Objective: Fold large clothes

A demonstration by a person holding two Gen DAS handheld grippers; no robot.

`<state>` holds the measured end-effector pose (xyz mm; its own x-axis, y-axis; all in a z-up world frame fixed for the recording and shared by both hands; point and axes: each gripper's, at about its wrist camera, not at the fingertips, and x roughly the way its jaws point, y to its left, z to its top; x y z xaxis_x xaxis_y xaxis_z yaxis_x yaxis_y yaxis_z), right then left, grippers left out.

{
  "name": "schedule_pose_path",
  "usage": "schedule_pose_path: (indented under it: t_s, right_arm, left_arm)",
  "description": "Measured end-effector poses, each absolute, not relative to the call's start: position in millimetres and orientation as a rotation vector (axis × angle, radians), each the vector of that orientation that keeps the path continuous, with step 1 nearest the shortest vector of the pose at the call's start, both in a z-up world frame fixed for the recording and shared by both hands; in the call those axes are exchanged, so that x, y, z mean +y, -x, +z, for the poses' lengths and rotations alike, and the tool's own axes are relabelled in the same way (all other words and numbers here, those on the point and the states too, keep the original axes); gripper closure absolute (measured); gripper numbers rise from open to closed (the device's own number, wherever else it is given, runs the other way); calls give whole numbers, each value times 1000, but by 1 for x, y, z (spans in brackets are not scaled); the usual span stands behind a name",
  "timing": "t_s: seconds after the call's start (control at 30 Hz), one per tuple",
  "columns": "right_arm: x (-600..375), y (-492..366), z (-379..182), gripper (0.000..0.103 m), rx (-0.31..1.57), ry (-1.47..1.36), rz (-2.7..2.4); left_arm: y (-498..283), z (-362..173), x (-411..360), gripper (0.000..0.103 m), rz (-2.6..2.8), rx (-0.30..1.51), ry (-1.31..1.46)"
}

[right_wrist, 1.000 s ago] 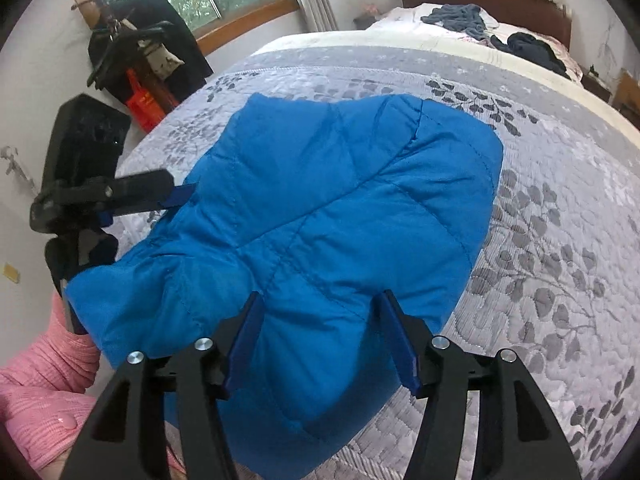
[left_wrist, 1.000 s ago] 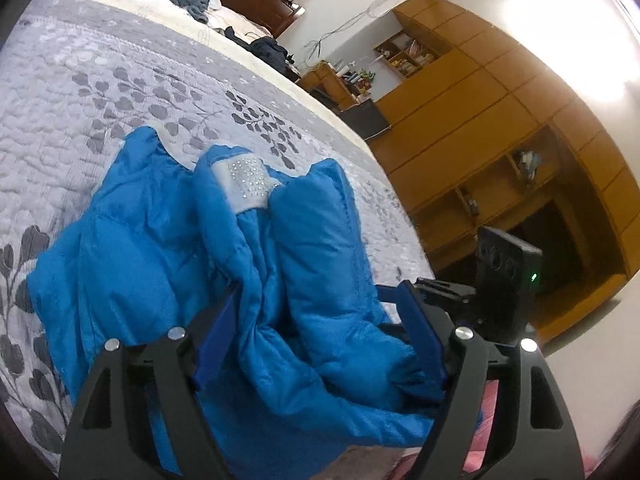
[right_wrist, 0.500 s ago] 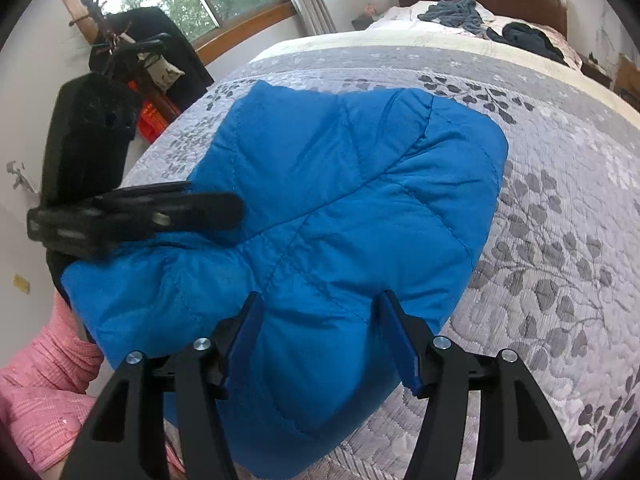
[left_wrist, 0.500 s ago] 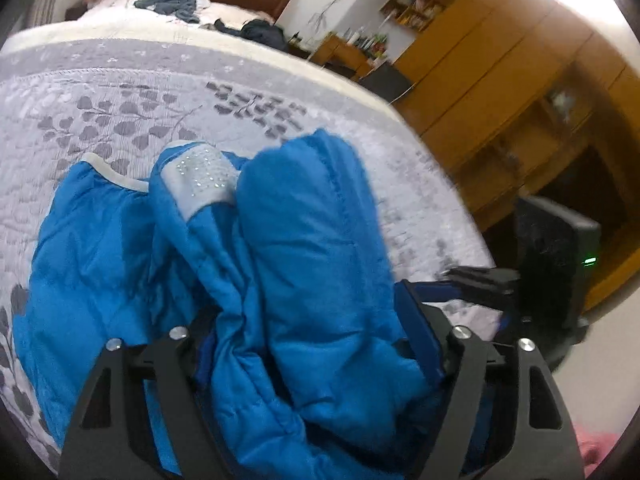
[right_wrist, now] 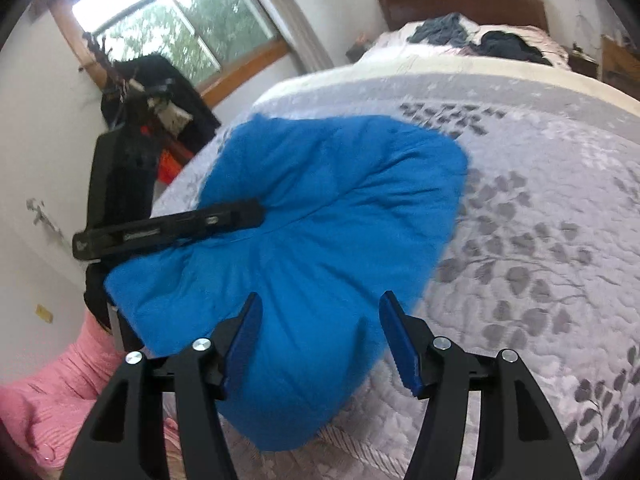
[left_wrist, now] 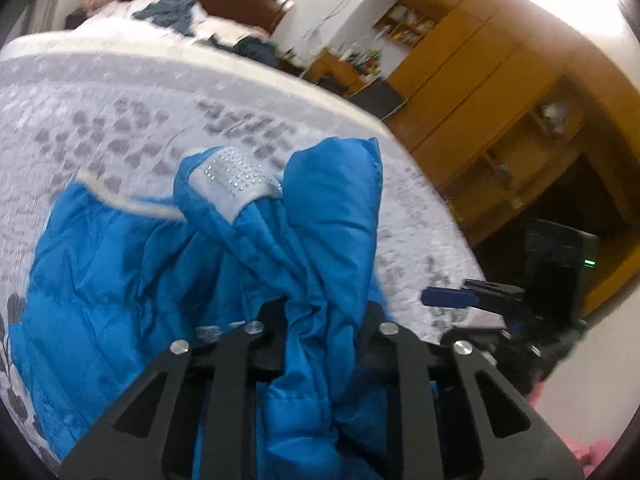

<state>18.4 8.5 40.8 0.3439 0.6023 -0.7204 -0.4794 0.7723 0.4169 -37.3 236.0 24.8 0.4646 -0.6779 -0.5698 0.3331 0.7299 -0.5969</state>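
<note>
Fabric of the blue jacket [left_wrist: 224, 264], sprawled low and centre on the bed [left_wrist: 120, 120], is pinched by the closed left gripper [left_wrist: 320, 320], while the right gripper [right_wrist: 320, 340] is held wide open, empty, so slippery padding could be lost mid-fold.

Left claw [left_wrist: 320, 320] clamped, right claw [right_wrist: 320, 340] agape

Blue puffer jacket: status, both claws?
Left claw shut on blue puffer jacket, fabric bunched between fingers. Right claw open, hovering over jacket's near edge. Jacket on grey quilt. Nothing obstructing.

Blue jacket [right_wrist: 320, 208], grey leaf-print bedspread [right_wrist: 540, 220]
</note>
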Motion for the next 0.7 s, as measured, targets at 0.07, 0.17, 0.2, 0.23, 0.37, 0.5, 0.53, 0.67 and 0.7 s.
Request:
schedule_pose_path:
  t_s: [0.07,0.17,0.2,0.23,0.37,0.5,0.53,0.67,0.7]
  right_arm:
    - [0,-19,45,41,984,-164,693]
    - [-5,-20,49,41,975,-178,683]
    - [-5,-21,49,41,974,-180,685]
    - [-2,-21,50,41,974,-181,693]
    - [13,-19,49,41,984,-154,729]
    - [35,-17,47,39,1005,-110,781]
    - [41,-17,46,38,1010,-101,789]
    - [66,-13,39,37,1047,-49,822]
    - [74,-12,36,37,1061,-30,827]
  left_arm:
    - [45,42,241,86,-687,833,440]
    - [58,64,250,86,-725,762,431]
    - [63,71,255,86,-730,740,426]
    - [66,75,258,86,-733,728,428]
    - [77,81,289,86,-724,693,475]
    - [85,71,331,86,-681,689,552]
    - [85,68,339,86,-680,689,563]
    - [88,41,367,86,-638,724,597]
    - [89,29,374,86,-624,740,610]
